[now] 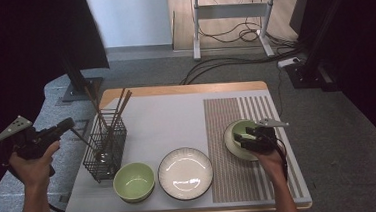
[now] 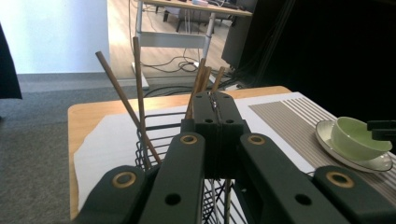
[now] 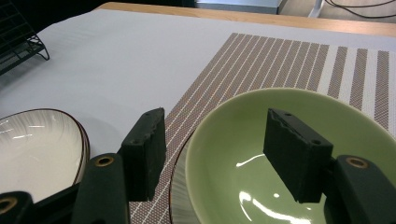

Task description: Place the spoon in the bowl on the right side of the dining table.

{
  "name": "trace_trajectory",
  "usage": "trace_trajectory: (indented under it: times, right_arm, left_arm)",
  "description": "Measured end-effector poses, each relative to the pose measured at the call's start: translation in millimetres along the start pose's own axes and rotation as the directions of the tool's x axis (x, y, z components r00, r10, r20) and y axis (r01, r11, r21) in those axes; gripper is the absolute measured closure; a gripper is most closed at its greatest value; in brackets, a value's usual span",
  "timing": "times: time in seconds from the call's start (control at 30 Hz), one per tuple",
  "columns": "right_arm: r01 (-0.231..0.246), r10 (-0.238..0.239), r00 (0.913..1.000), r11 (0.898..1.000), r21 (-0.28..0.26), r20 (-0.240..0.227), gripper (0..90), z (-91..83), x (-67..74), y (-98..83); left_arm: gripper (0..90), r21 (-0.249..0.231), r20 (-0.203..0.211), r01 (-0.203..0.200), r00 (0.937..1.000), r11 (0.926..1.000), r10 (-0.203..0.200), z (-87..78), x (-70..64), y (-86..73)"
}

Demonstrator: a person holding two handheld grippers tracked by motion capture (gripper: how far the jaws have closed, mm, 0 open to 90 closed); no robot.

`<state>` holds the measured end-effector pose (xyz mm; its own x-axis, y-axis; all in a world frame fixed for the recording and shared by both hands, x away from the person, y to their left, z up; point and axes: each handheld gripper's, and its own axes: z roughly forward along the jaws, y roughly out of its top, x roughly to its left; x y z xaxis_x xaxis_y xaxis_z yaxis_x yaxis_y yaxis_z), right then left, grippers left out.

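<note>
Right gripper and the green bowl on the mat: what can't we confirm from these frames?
- Grip: in the right gripper view the right gripper straddles the rim of the green bowl; pad contact is unclear.
- Bowl's near side: cut off by the bottom edge of that view.
- Plate beneath it: partly covered by bowl and gripper in the high view.
- Wire basket contents: mesh obscures them; left gripper view is blocked by the closed left gripper.

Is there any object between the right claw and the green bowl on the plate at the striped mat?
Nothing visible stands between them. The right claw is open and already straddles the near rim of the green bowl: one jaw is outside the wall, the other inside. The bowl sits on its plate.
</note>
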<state>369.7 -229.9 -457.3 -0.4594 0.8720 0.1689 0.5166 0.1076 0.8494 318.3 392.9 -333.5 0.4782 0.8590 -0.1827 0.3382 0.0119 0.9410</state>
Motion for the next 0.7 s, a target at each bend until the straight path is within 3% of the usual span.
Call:
trace_trajectory:
  times: [0.33, 0.7]
  right_arm:
    - [-0.003, 0.003, 1.0000, 1.000, 0.000, 0.003, 39.1, -0.3, -1.3, -0.3]
    - [-0.002, 0.002, 1.0000, 1.000, 0.005, 0.004, 39.0, 1.2, -0.8, -1.1]
  left_arm:
    - [90.0, -0.021, 0.010, -0.020, 0.9997, 0.9996, 0.020, -10.5, -8.6, 14.9]
    - [90.0, -0.032, 0.051, -0.039, 0.9979, 0.9987, 0.041, -14.6, -25.0, 24.7]
